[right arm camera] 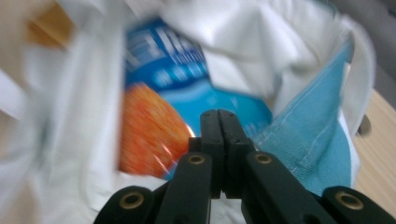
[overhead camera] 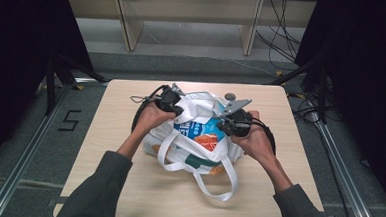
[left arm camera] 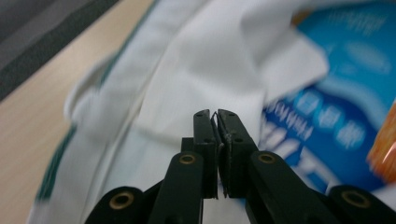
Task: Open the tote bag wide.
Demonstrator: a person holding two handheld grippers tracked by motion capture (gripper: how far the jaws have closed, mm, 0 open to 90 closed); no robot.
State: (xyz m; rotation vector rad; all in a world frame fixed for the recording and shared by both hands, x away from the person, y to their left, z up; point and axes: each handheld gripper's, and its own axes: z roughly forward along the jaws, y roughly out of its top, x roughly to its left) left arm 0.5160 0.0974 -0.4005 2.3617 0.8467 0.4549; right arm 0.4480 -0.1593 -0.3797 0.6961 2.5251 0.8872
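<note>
High view: white bag sits mid-worktop, blue packet inside. My left claw and right claw hang at its mouth, both closed, gripping nothing I can see.

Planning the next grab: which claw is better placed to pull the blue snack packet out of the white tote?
Probably right. The right claw, jaws shut, points straight at the blue snack packet in the bag's mouth. The left claw, also shut, faces folded cloth of the white tote, with the packet off to its side.
</note>
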